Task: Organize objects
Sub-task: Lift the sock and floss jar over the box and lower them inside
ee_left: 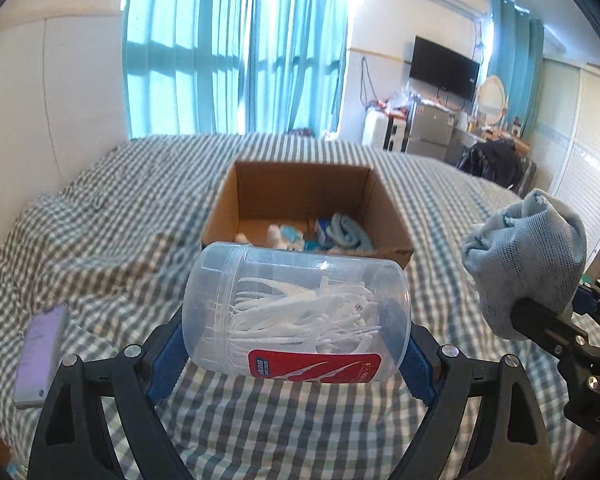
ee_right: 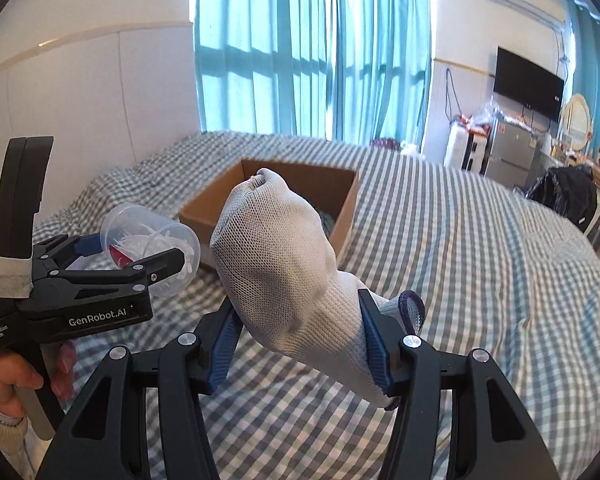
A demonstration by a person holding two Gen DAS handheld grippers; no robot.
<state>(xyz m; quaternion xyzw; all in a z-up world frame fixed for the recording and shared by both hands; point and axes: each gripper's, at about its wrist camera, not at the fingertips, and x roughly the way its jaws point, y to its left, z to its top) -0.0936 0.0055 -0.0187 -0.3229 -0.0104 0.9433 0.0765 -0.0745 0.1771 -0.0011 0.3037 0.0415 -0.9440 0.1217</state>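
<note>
1. Bed [ee_left: 100,240]: covered in a grey-and-white checked sheet; everything below is placed relative to the box that sits on it.
2. Box [ee_left: 220,204]: open brown cardboard, resting mid-bed in front of the blue curtains [ee_left: 228,48]. Blurred blue and white items lie on its floor; what they are cannot be told.
3. Left gripper [ee_left: 296,344]: just in front of the box's near wall, above the sheet. Its blue-padded fingers are closed partway, clamping the jar from both ends.
4. Right gripper [ee_right: 296,340]: near the box, to its front right, also off the sheet. Its fingers are drawn in, pinching the sock between the blue pads.
5. Sock [ee_right: 276,256]: pale mesh knit with a dark cuff loop, bunched and standing up from the right gripper, in front of the box.
6. Jar [ee_left: 296,312]: clear plastic, red label, lying on its side in the left gripper, overlapping the box's near edge in the left view. It holds white floss picks.
7. Phone [ee_left: 40,356]: lilac, flat on the sheet, well to the box's front left.
</note>
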